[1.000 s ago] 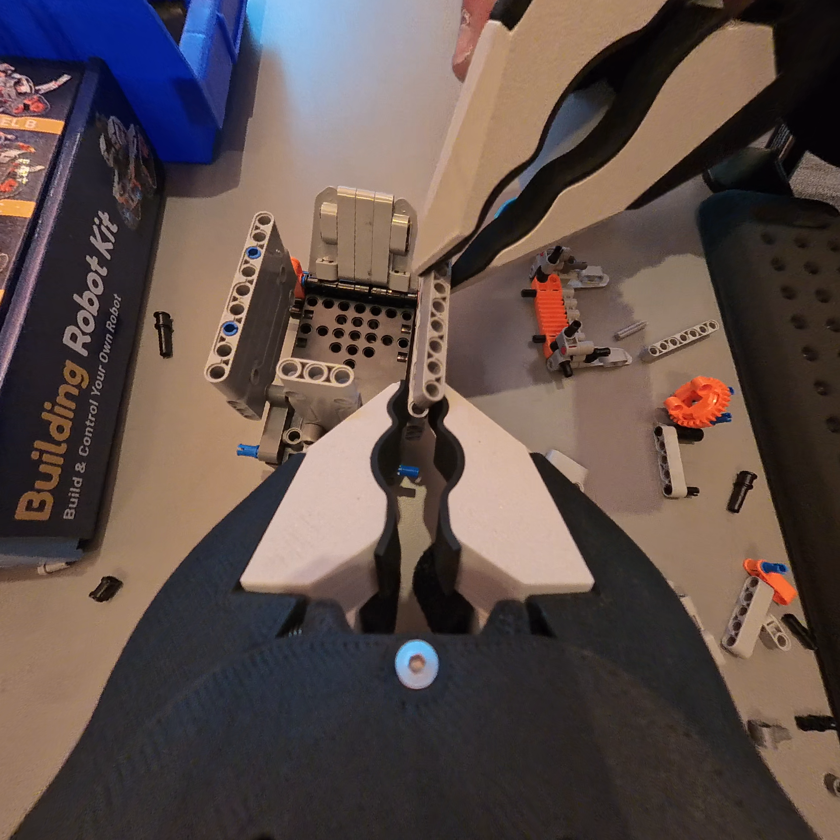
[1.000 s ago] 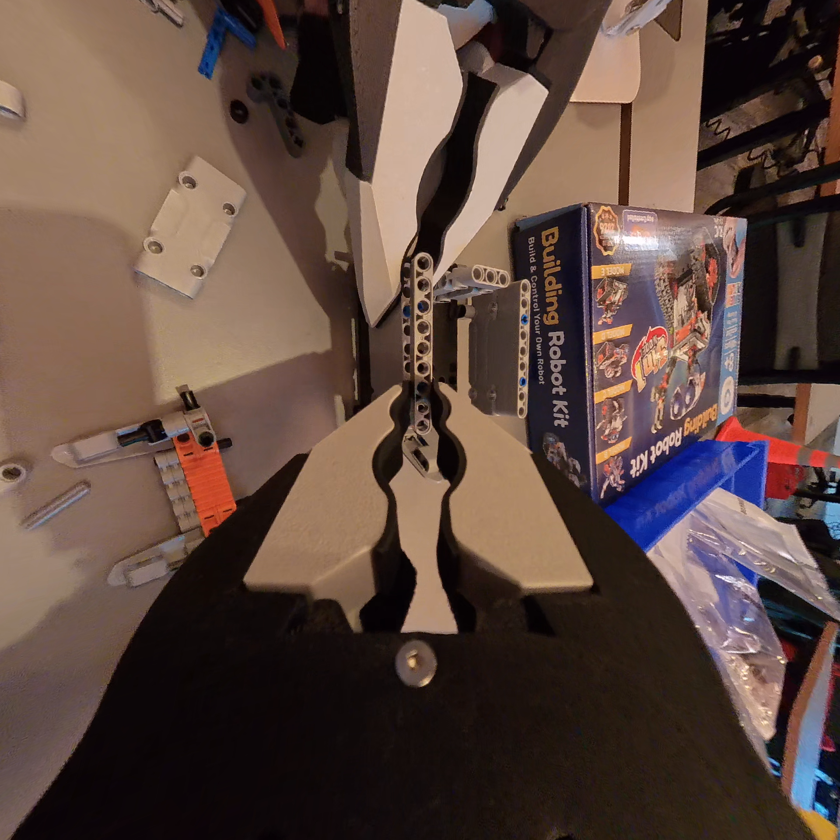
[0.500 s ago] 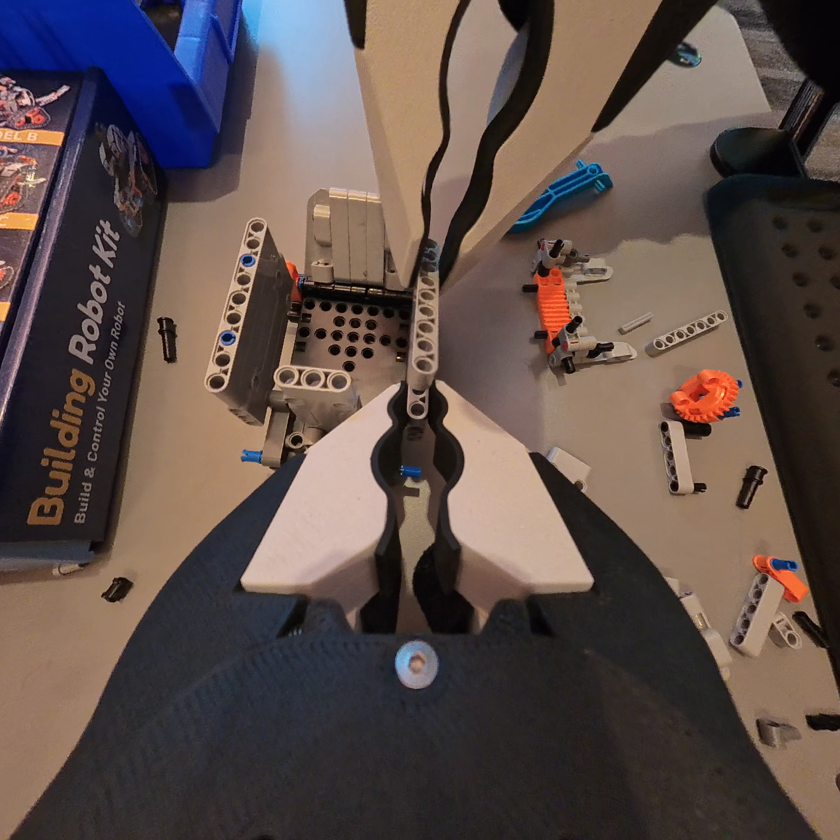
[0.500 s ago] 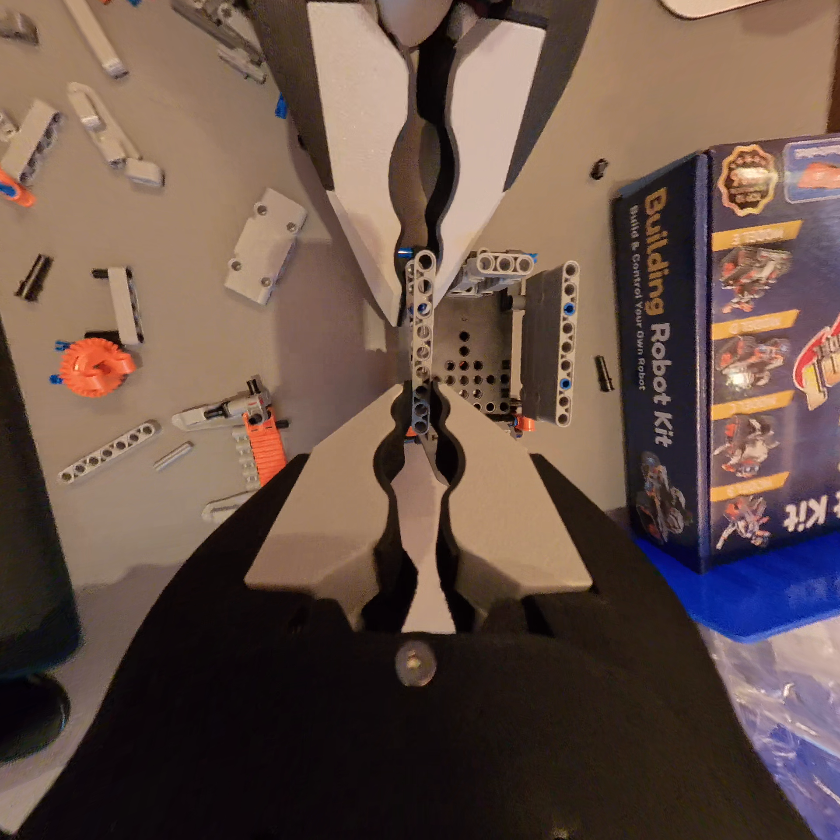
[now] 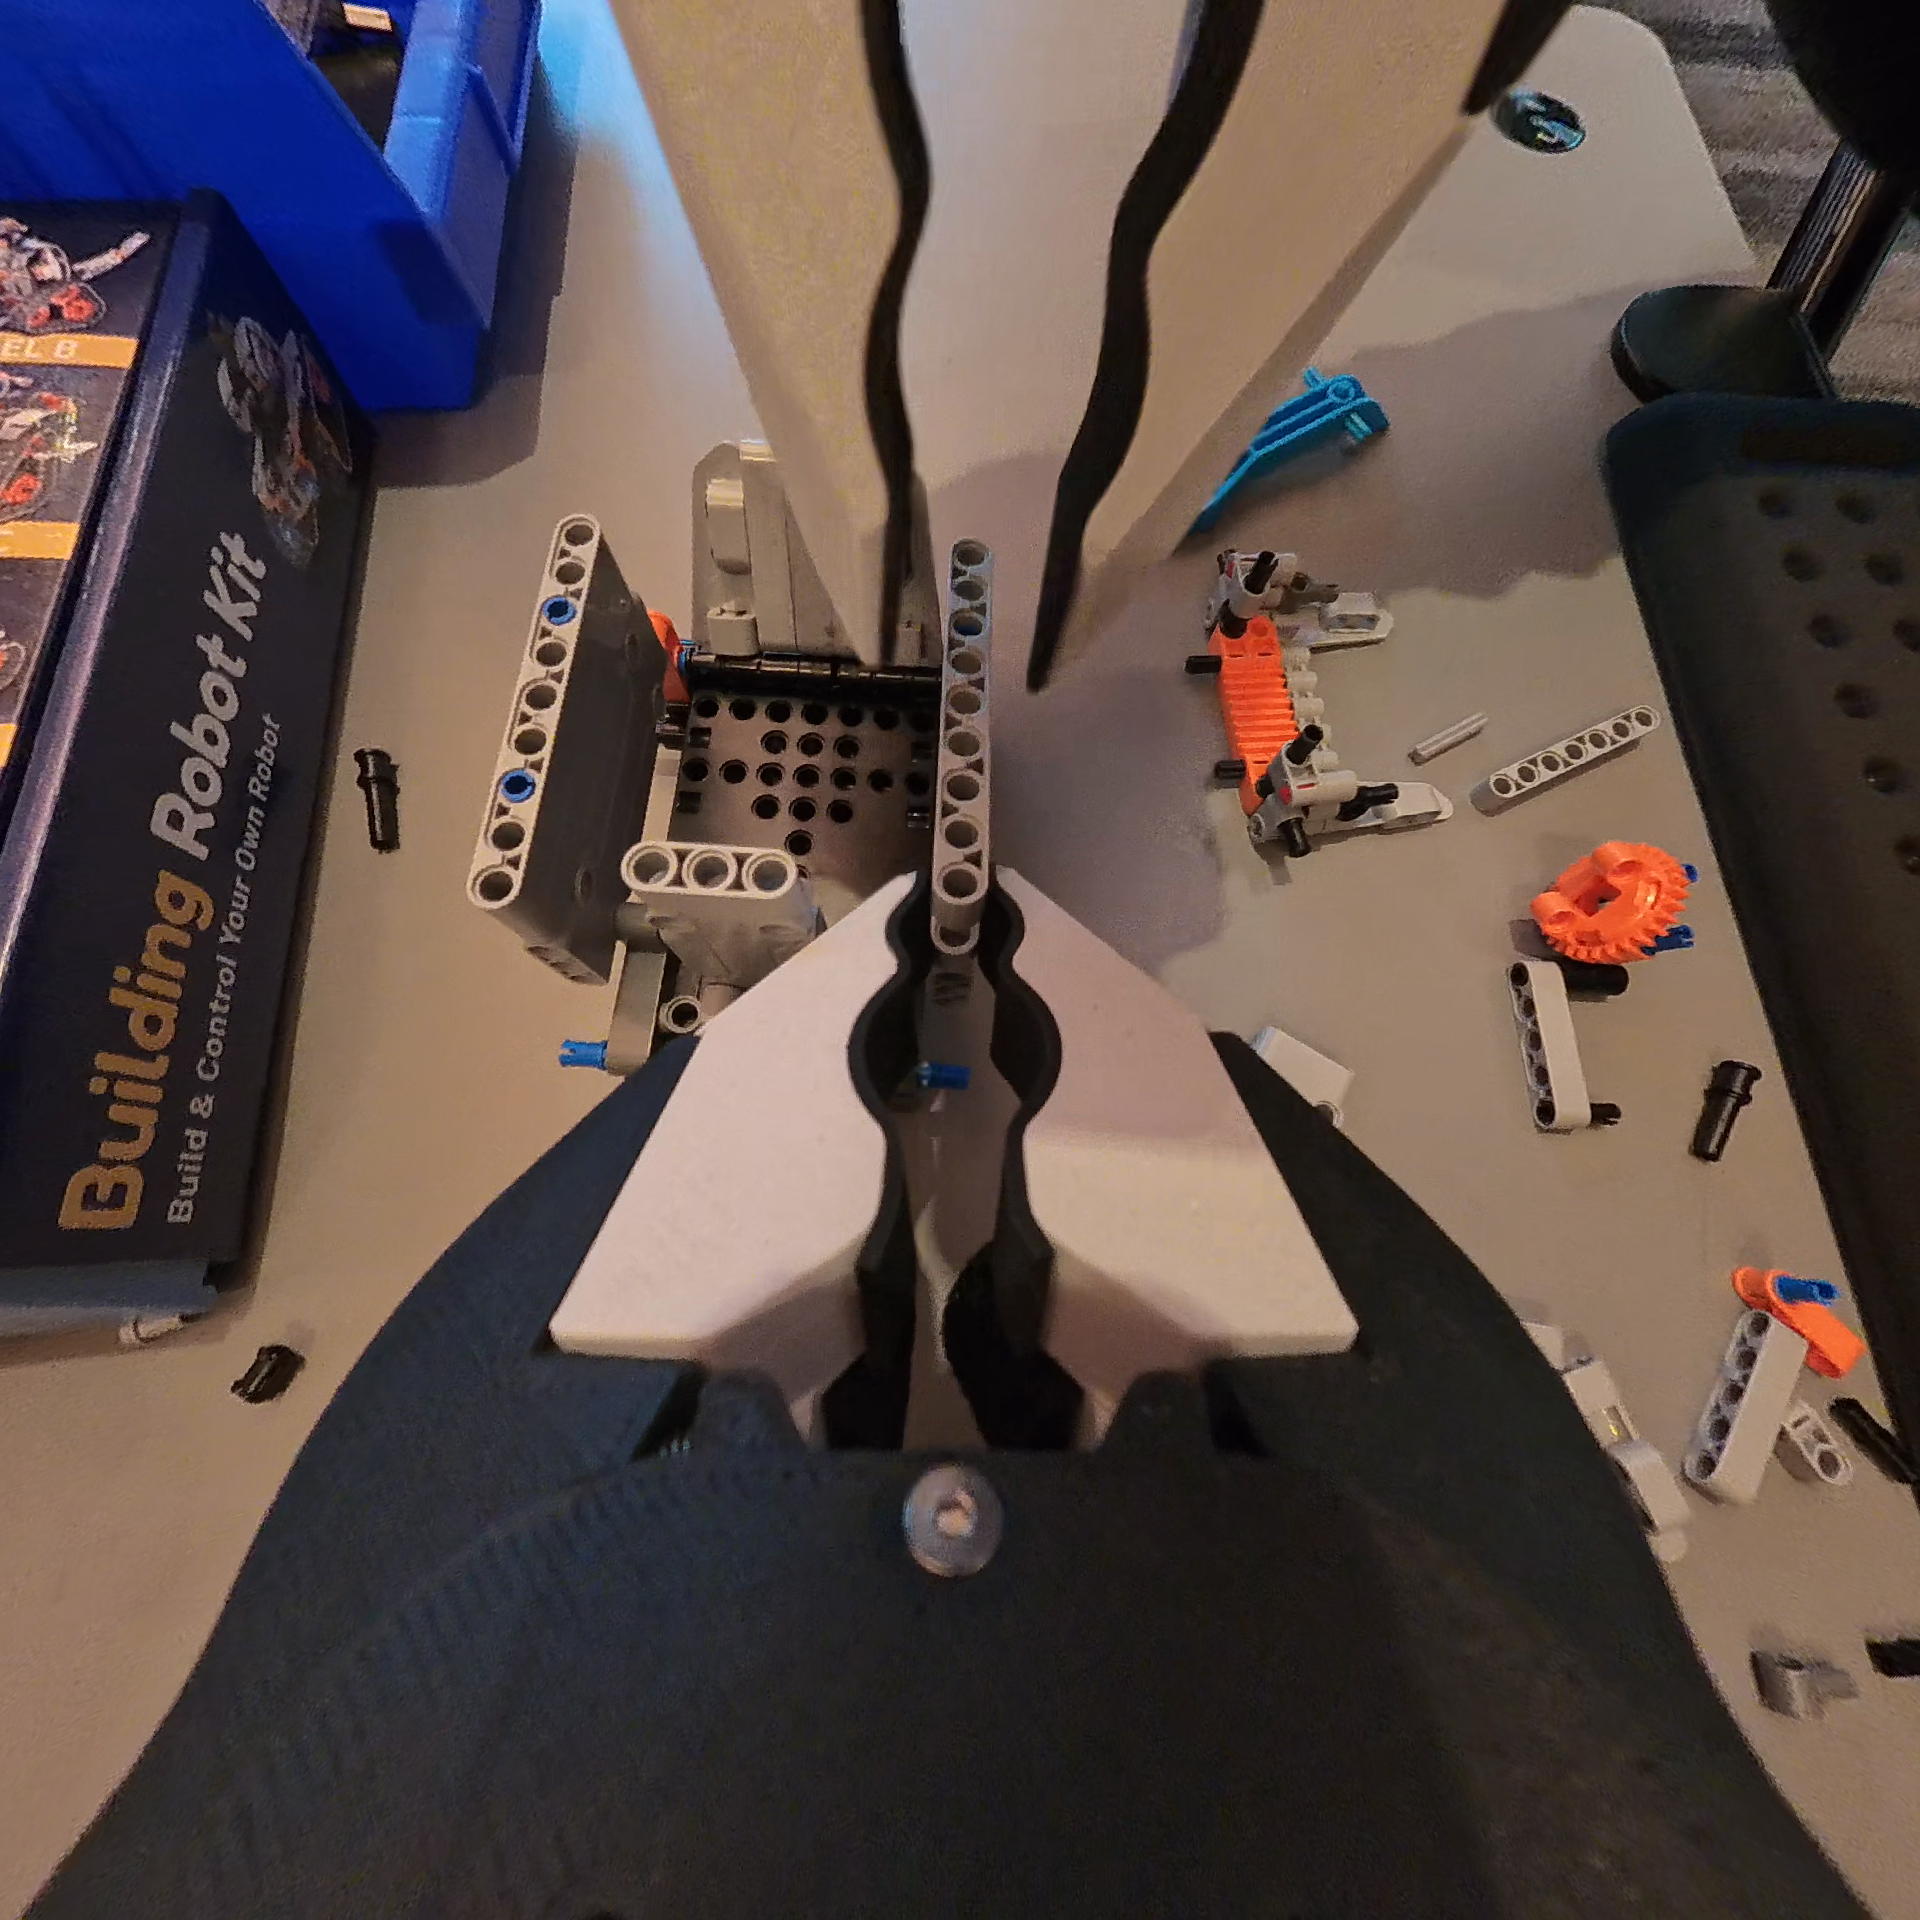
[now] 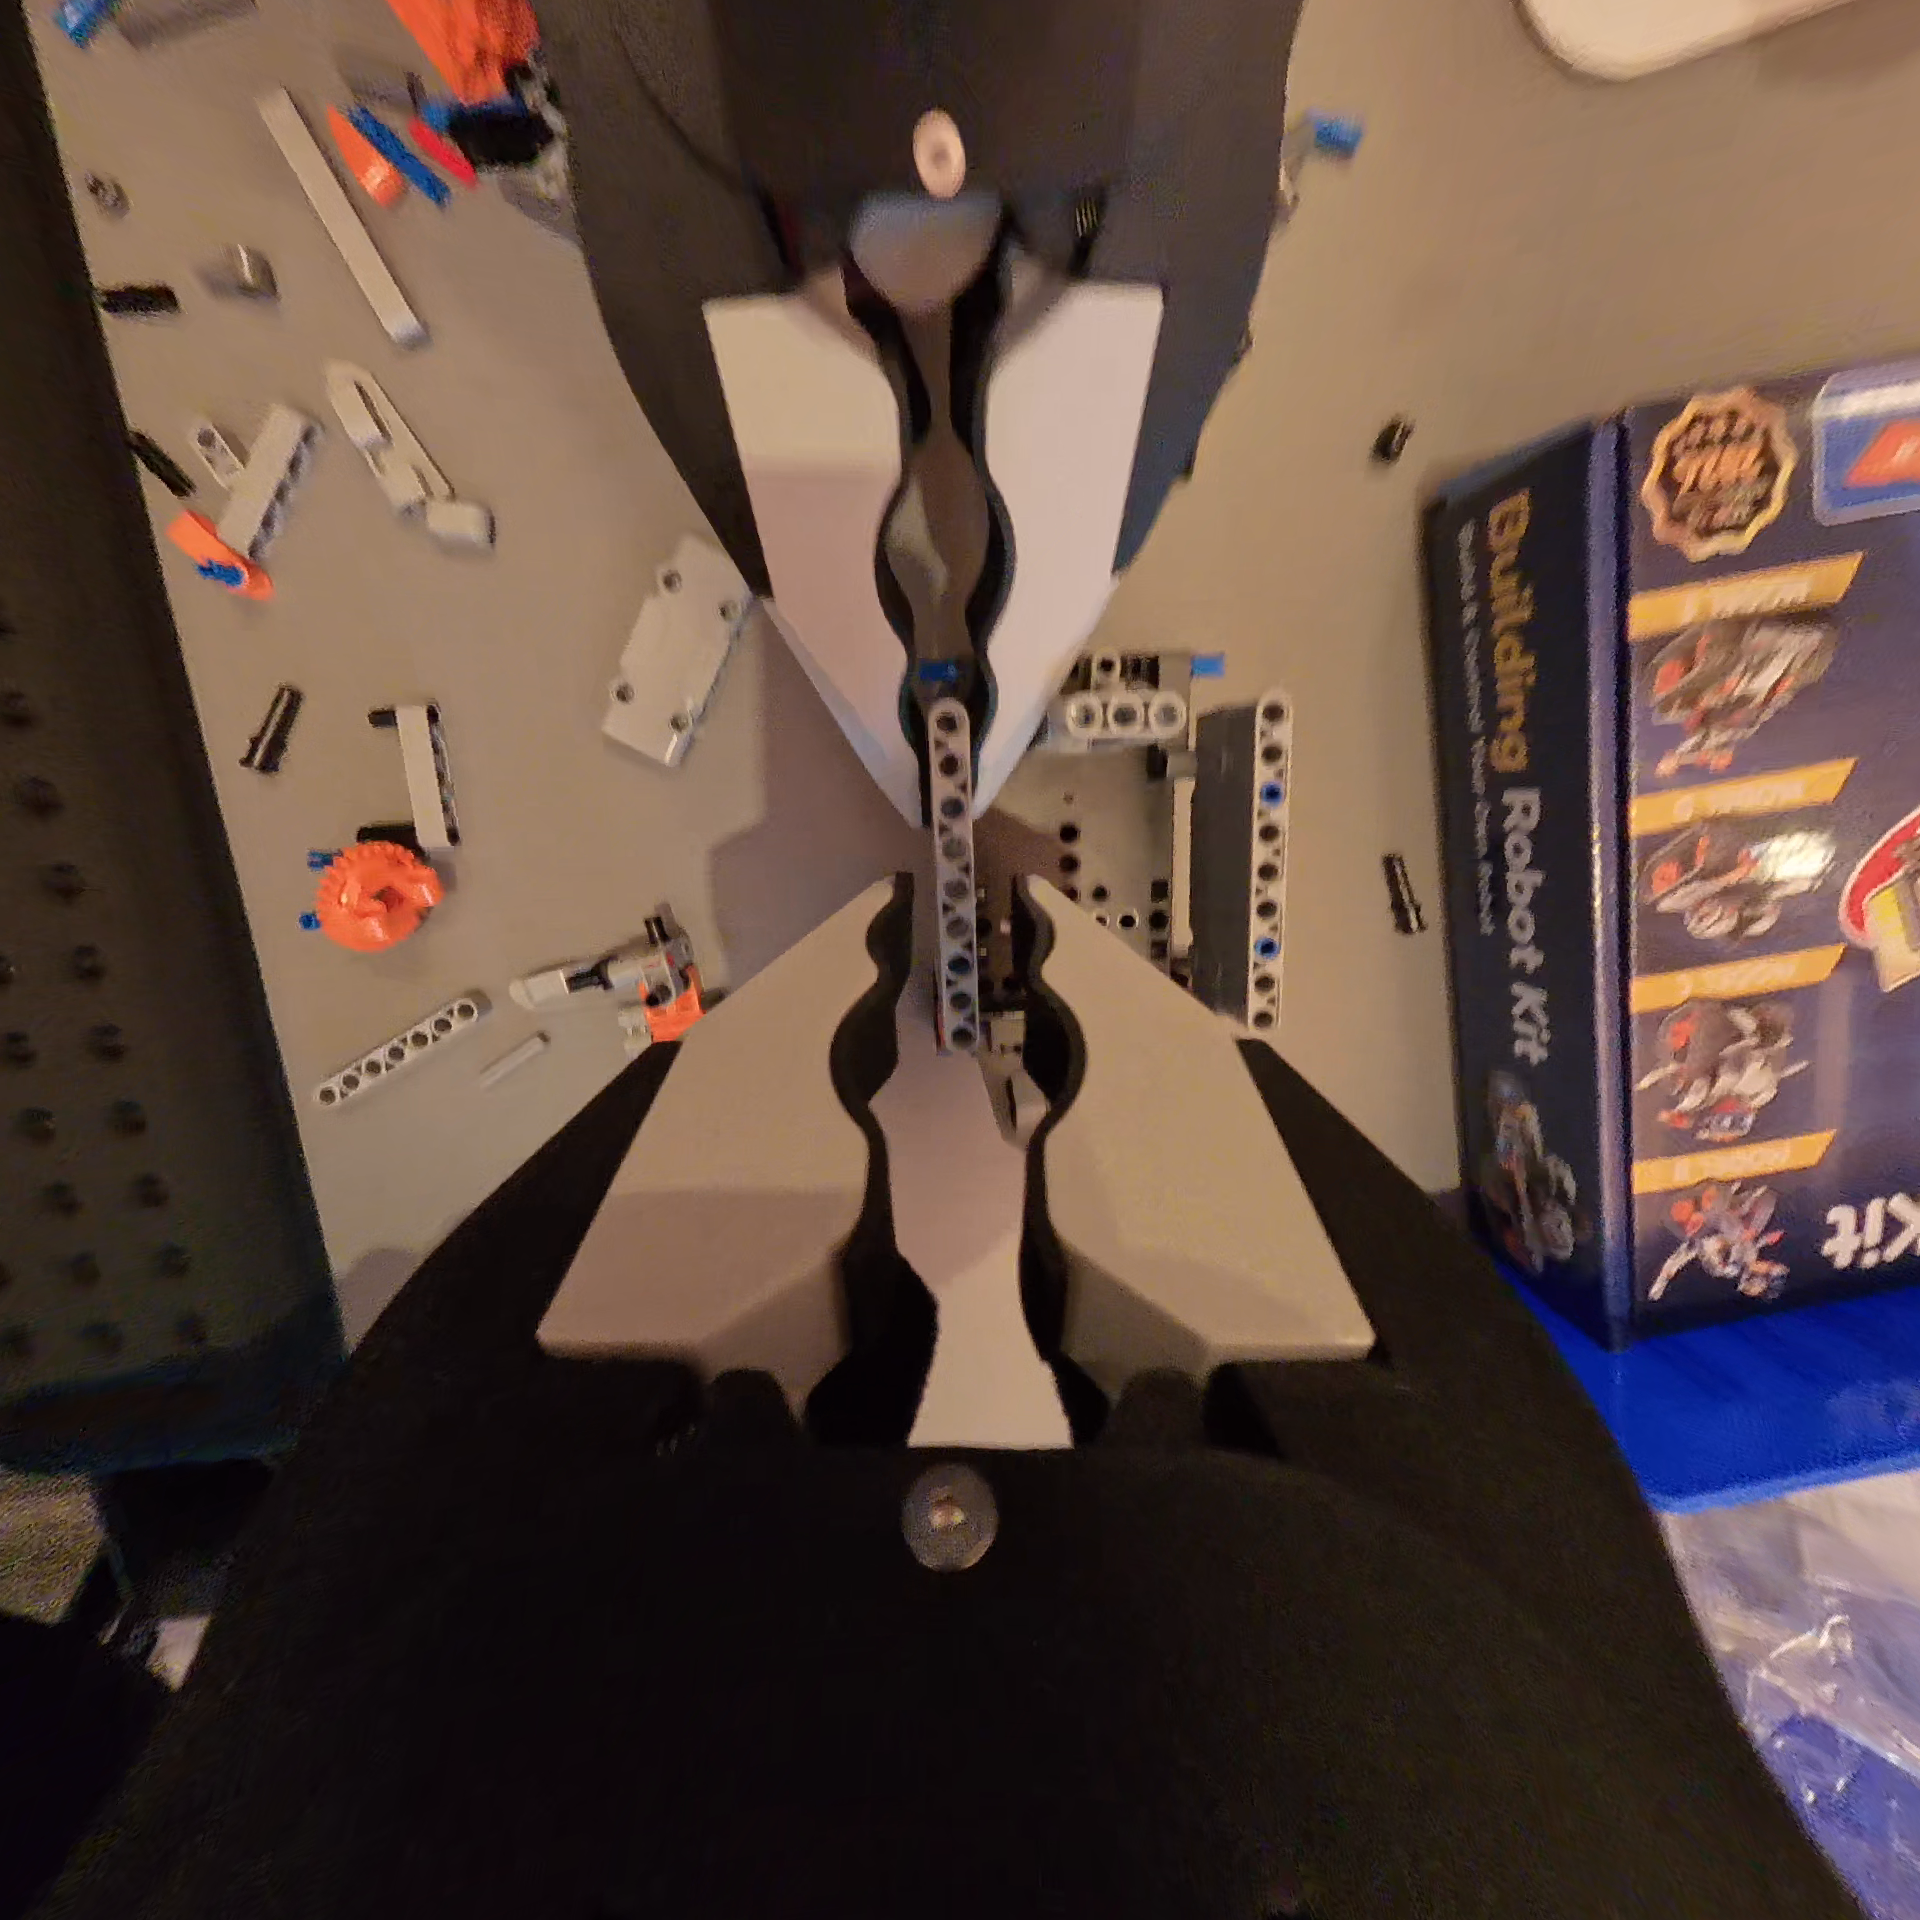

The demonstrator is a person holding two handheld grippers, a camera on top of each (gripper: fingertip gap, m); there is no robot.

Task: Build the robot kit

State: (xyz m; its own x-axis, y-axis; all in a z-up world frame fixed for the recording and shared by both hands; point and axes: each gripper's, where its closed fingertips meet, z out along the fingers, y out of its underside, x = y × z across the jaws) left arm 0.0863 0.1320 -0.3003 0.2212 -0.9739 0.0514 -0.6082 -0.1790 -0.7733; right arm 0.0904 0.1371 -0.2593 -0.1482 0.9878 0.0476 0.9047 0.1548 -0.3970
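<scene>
1. Left wrist view: the left tool (image 5: 951, 902) is clenched on the near end of a long grey perforated beam (image 5: 962, 740); this beam forms the right side wall of a grey block-kit assembly (image 5: 790, 769) standing on the table (image 5: 1122, 862).
2. Right wrist view: the right tool (image 6: 961, 935) has its fingers spread apart on either side of the beam's far end, not gripping it.
3. Nearby lie an orange gear (image 5: 1610, 896), an orange-and-grey sub-assembly (image 5: 1273, 717), a short grey beam (image 5: 1567, 756) and the kit box (image 5: 156, 810).
4. Risk, as I judge it: with one end pinched only, a twist could pop the beam off its pins or tip the assembly.
</scene>
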